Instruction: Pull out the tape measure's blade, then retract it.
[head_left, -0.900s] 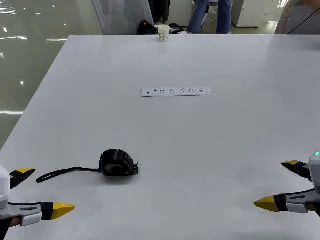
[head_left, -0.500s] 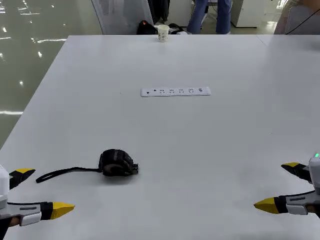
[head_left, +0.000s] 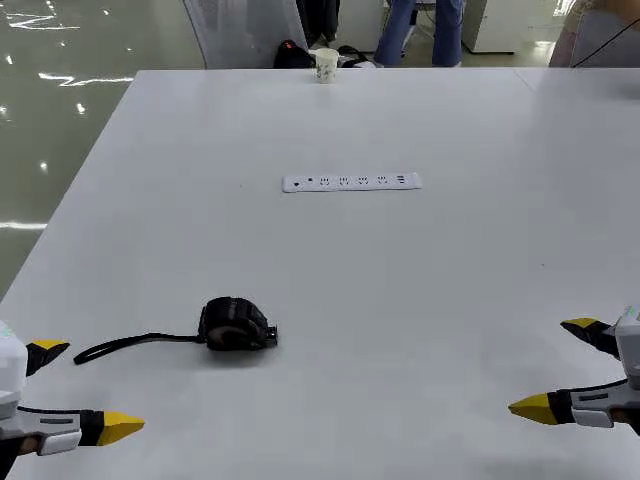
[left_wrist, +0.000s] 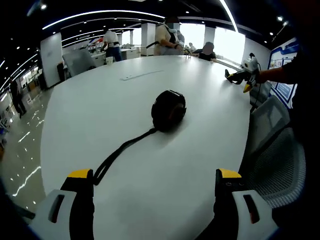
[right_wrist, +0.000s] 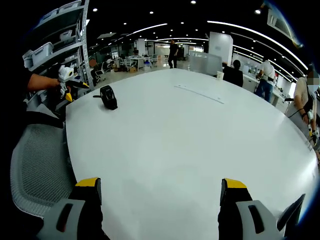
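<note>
A wide white table (head_left: 400, 120) stands on a glossy floor (head_left: 60, 100) under ceiling strip lights (right_wrist: 149, 28).

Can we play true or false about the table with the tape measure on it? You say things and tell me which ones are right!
1. The tape measure lies on the white table. True.
2. The left gripper is holding the tape measure. False: its fingers are open and apart from it.
3. A black strap trails from the tape measure. True.
4. The power strip lies right beside the right gripper. False: it lies mid-table, away from both grippers.
5. A paper cup stands at the table's far edge. True.
</note>
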